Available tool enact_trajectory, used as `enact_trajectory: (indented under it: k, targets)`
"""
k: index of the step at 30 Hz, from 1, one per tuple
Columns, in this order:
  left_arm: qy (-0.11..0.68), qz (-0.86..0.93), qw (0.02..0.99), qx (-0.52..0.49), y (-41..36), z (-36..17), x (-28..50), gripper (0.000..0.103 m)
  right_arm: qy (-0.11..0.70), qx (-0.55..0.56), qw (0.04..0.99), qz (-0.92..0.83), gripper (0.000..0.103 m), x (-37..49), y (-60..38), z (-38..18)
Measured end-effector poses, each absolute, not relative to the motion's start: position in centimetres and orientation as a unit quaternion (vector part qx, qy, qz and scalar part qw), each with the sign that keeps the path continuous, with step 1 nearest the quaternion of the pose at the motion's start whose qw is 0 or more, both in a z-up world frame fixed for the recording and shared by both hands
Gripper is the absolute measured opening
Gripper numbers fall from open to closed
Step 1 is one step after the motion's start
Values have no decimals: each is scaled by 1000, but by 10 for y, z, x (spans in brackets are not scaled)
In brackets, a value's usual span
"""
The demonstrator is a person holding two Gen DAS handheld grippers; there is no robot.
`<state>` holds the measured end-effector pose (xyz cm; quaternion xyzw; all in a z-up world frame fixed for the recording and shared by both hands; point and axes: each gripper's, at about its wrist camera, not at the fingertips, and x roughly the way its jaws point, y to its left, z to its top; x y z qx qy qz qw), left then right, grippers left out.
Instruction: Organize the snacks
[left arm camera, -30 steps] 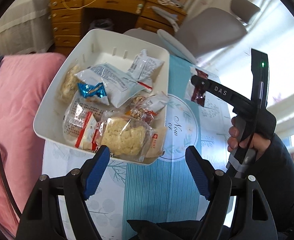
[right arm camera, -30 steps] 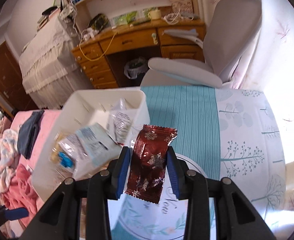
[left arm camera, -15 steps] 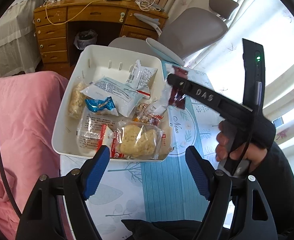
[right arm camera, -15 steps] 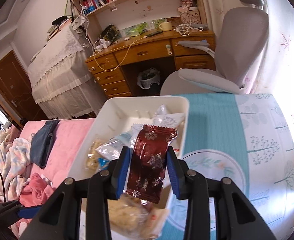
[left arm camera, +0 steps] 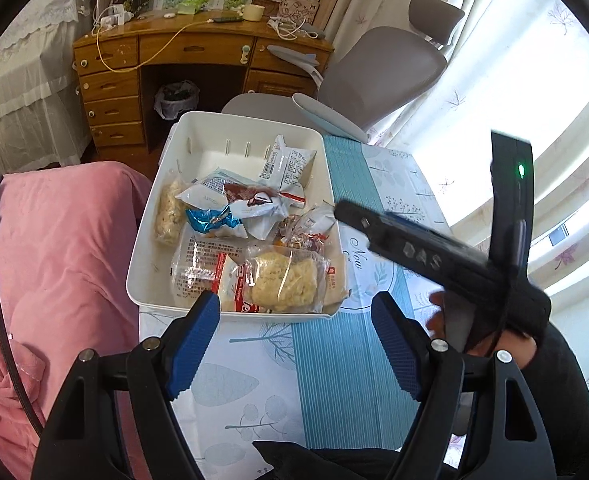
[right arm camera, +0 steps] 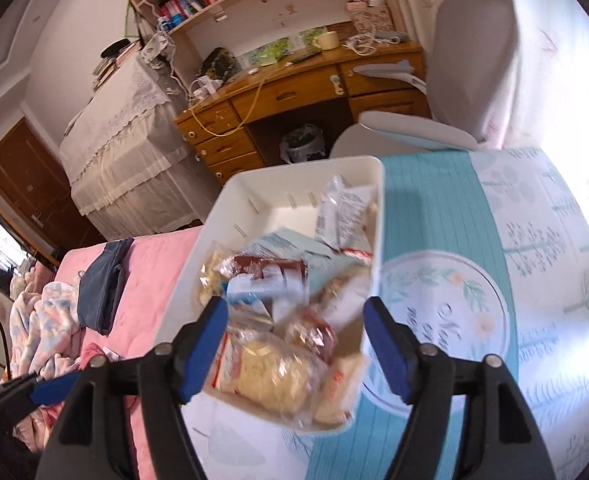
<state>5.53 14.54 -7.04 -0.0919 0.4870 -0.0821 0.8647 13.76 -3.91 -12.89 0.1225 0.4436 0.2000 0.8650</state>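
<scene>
Ahead of the left gripper [left arm camera: 296, 338], whose jaws are held wide apart with nothing between them, a white plastic bin [left arm camera: 162, 200] of rounded rectangular shape is seen, its long axis running away from the fingers. The dark red foil packet [right arm camera: 270, 270] is found lying on the crinkly wrappers inside the bin, beyond and slightly left of the right gripper [right arm camera: 294, 346], its long axis across the view. The right jaws are opening with nothing held, above a clear-wrapped crumbly cake [right arm camera: 268, 374].

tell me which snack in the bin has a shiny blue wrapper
The small blue foil packet near the white bin's left wall; the others are white, clear or dark red.
</scene>
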Motion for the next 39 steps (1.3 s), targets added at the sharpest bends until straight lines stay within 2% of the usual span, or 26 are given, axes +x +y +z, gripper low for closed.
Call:
enact_trajectory:
  k: [4,12,15,17,19,22,25,28,37,39]
  targets:
    - [459,-67,882,-78,134,-60,40,77,457,136,857,196,73,116,-62,-138]
    - [460,-40,882,-91,89,-51,19,80,492,124,841,188,73,63,-125,-143]
    - [462,-34,881,-98,66,-47,9,84,501,118,837,185,76,44,-150,-138]
    - [465,-34,879,-98,48,-47,1,93,512,114,831,188,81,31,-169,-134]
    - [468,-37,877,-97,30,-48,-7,94,521,104,826,187,86,21,-183,-134]
    - [474,-42,875,-95,8,-50,-17,94,527,91,824,187,88,9,-204,-130]
    - [467,-43,879,-89,-14,-47,-29,102,528,81,825,184,91,-3,-223,-119]
    - [462,-34,882,-85,-27,-43,-37,102,521,72,829,190,98,-12,-236,-101]
    - [445,9,894,-62,-38,-15,-55,102,502,41,843,190,102,-41,-242,-54]
    - [460,10,885,-66,-42,-13,-54,102,499,36,844,191,102,-45,-241,-47]
